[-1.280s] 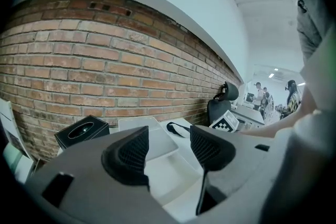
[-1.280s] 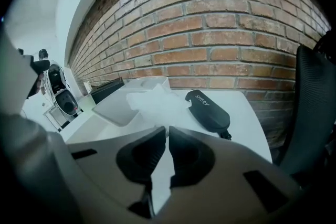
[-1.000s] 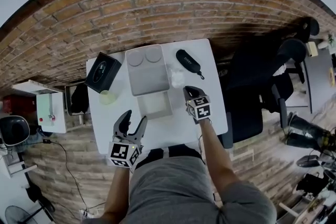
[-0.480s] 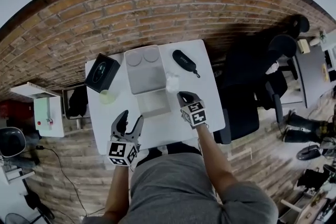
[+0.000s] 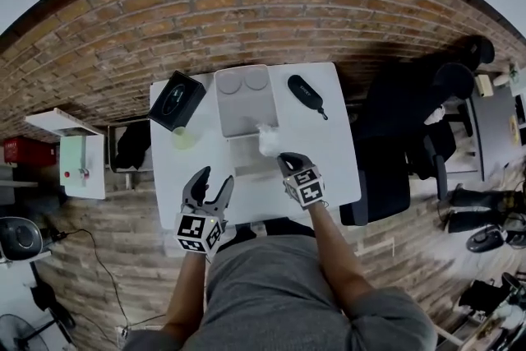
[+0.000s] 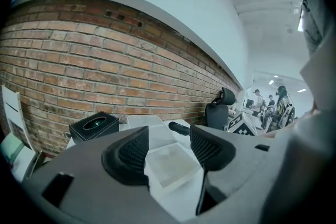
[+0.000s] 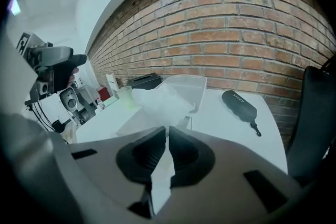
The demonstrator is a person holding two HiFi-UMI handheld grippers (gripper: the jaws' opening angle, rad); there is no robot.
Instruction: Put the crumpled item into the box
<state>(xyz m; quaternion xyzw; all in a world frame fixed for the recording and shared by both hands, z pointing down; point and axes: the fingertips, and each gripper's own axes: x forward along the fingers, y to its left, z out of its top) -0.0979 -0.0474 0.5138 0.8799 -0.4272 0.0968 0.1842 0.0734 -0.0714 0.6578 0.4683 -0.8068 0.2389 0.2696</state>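
Note:
A crumpled white item (image 7: 163,99) sticks out of my right gripper (image 7: 168,139), whose jaws are shut on its tail. In the head view the crumpled item (image 5: 268,140) hangs at the right edge of the clear box (image 5: 249,164), with the right gripper (image 5: 288,164) just behind it. The box's lid (image 5: 245,101) lies open on the far side. My left gripper (image 5: 207,187) hovers near the table's front edge, left of the box, open and empty. In the left gripper view the box (image 6: 170,165) shows between the left gripper's (image 6: 169,147) spread jaws.
On the white table (image 5: 337,168) lie a black zipped case (image 5: 305,92) at the far right, a black box (image 5: 177,100) at the far left and a small green cup (image 5: 184,137). Black office chairs (image 5: 394,144) stand to the right. A brick floor surrounds the table.
My right gripper has drawn the crumpled item leftwards and nearer, up to the box's right edge. The left gripper has stayed put; the head view has shifted.

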